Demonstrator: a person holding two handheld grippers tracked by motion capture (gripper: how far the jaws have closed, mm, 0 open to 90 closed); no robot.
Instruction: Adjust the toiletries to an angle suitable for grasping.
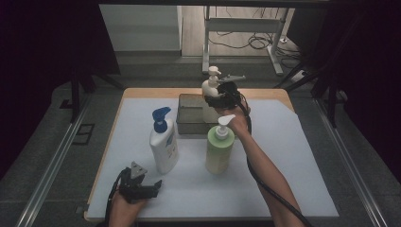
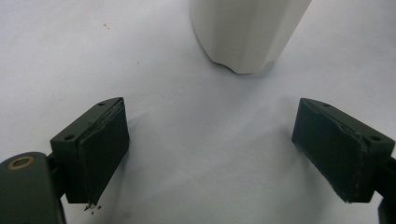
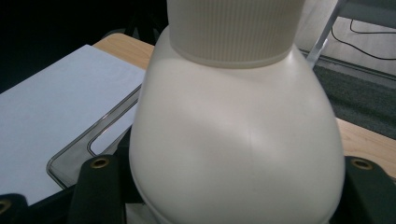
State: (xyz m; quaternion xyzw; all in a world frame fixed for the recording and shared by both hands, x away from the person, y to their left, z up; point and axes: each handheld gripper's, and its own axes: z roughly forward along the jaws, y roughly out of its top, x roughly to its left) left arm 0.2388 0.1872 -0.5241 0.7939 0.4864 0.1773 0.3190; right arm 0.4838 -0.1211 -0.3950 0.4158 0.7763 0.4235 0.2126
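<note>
Your right gripper (image 1: 218,98) is clamped on the cream pump bottle (image 1: 211,86), holding it above the far end of the clear tray (image 1: 189,116) at the back of the table (image 1: 283,156). In the right gripper view the jaws press the bottle's rounded body (image 3: 238,144) just under its ribbed collar, and that is the weak point: the surface is smooth and curves away, so the bottle could slide down or twist if you loosen your grip or swing quickly. Your forearm passes right beside the green pump bottle (image 1: 219,147); a careless pull back could knock it over, and it might take the white bottle with the blue pump (image 1: 163,142) with it. Lower the cream bottle unevenly onto the tray's rim and it may tip. Your left gripper (image 1: 142,187) rests wide open near the front edge, holding nothing, its jaws facing the white bottle's base (image 2: 245,35).
</note>
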